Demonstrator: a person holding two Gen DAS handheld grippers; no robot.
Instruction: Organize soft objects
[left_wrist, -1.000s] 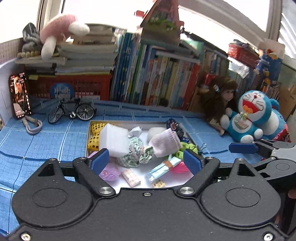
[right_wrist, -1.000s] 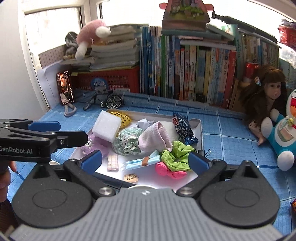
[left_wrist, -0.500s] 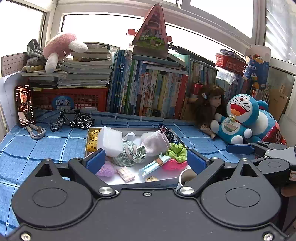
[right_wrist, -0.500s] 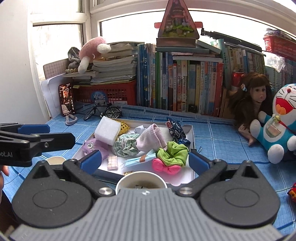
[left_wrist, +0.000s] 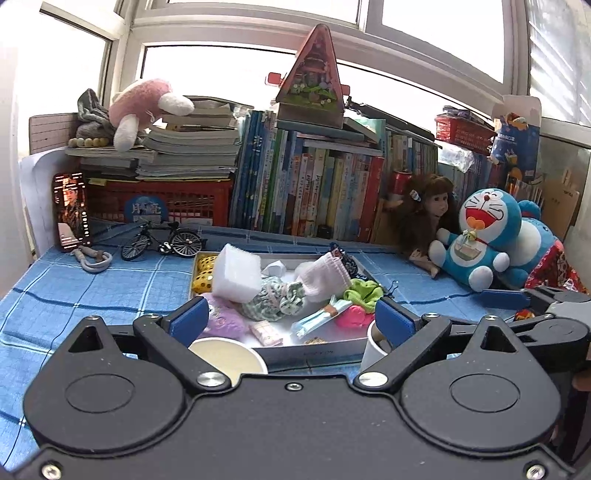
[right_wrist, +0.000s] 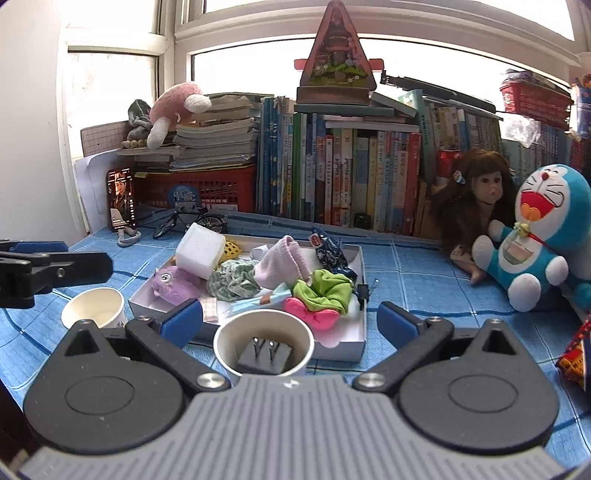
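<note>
Left wrist: left gripper (left_wrist: 291, 317) wide, empty | soft objects heaped in tray (left_wrist: 317, 350) | paper cup (left_wrist: 227, 356) near || Right wrist: right gripper (right_wrist: 290, 321) wide, empty | second cup (right_wrist: 264, 345) holds clips | sorting stage unclear

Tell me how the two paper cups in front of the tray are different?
The left paper cup looks empty inside, while the right paper cup holds a dark grey block with metal prongs. The left paper cup stands off the white tray's left corner, beside the left gripper; the right paper cup sits against the tray's front wall, between the right gripper's open fingers. Both are white and upright.
</note>
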